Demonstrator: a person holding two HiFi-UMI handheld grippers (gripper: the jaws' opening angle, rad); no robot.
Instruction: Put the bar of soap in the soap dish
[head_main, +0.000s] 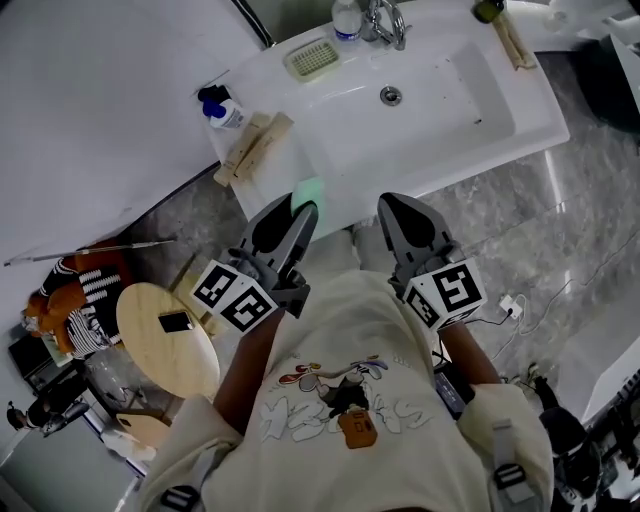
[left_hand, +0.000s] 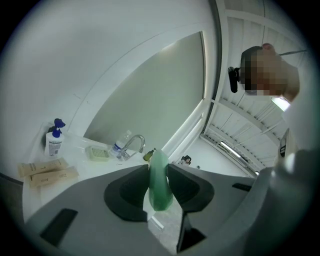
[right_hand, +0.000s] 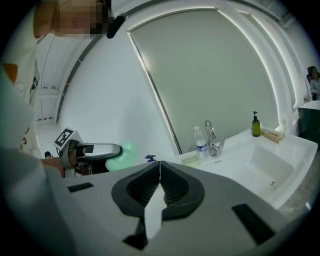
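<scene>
My left gripper (head_main: 303, 207) is shut on a pale green bar of soap (head_main: 309, 190), held in front of the white sink's near rim. In the left gripper view the soap (left_hand: 159, 181) stands on edge between the two dark jaws. The soap dish (head_main: 312, 58), a pale green ribbed tray, sits on the sink's back ledge left of the tap (head_main: 386, 20); it also shows in the left gripper view (left_hand: 98, 153) and the right gripper view (right_hand: 190, 160). My right gripper (head_main: 392, 204) is shut with nothing in it, level with the left one, a little to its right.
On the sink's left ledge lie a blue-capped bottle (head_main: 222, 112) and wooden-coloured packets (head_main: 254, 147). A water bottle (head_main: 346, 22) stands beside the tap. A dark bottle (head_main: 487, 9) and a packet (head_main: 512, 42) are at the back right. A round wooden stool (head_main: 167, 338) stands on the floor, left.
</scene>
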